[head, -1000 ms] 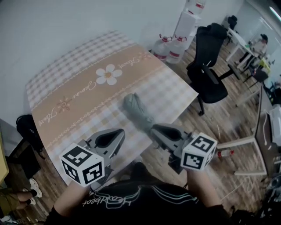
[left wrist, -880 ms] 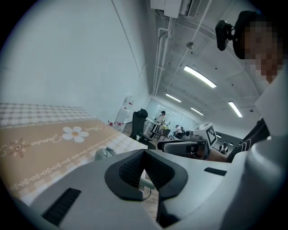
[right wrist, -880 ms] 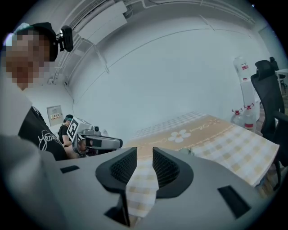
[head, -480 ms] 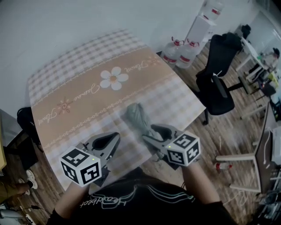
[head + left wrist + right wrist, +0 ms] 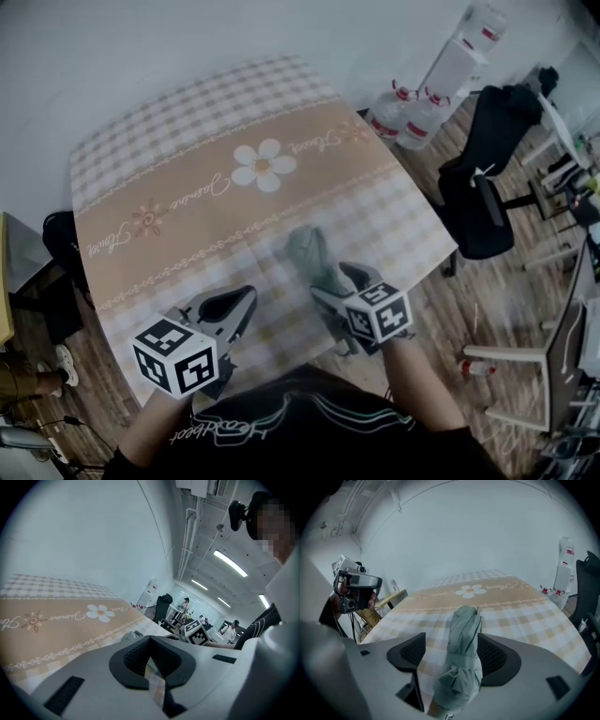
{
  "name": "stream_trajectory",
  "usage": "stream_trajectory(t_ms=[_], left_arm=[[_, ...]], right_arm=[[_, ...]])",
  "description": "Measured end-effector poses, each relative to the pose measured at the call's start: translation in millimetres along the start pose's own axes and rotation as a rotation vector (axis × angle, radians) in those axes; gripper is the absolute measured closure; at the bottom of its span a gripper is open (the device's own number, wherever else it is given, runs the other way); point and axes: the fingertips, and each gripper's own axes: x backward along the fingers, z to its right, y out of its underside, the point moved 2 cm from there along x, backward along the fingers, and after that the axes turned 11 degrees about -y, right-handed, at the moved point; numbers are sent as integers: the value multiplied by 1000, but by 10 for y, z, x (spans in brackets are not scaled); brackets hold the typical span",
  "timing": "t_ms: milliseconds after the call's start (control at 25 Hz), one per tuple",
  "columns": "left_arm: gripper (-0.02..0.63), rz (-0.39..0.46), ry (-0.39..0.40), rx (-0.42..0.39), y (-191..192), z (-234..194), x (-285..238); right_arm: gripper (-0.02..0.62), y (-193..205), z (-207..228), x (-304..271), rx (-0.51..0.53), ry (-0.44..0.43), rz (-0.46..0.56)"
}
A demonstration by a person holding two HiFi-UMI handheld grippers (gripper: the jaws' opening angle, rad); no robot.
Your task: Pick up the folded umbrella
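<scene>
The folded grey-green umbrella (image 5: 307, 251) lies on the checked tablecloth (image 5: 187, 141) near the table's front right corner, its handle end toward me. My right gripper (image 5: 330, 281) has come down over that near end. In the right gripper view the umbrella (image 5: 464, 634) runs lengthwise between the jaws of the right gripper (image 5: 452, 656), which are opening wide; the left pad (image 5: 412, 652) stands clear of the fabric. My left gripper (image 5: 242, 302) hovers at the front edge, left of the umbrella, its jaws shut on nothing (image 5: 149, 641).
A black office chair (image 5: 487, 197) and water bottles (image 5: 412, 117) stand on the wooden floor right of the table. A dark bag (image 5: 61, 239) sits on the floor at the left. The table's front edge runs just under both grippers.
The right gripper has dropped toward the table and its jaws have spread around the umbrella's near end. The left gripper has sunk slightly and stays shut.
</scene>
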Motion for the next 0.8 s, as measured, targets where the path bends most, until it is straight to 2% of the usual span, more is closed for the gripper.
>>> stream_trajectory(t_ms=[360,800], left_arm=[[611,-27,-21,44,95,-185,-68],[611,-48,-40,61,167,-294,-47]], right_arm=[[239,253,255,-302,-46,88,-102],[241,440,312,-560,-64,68,-163]])
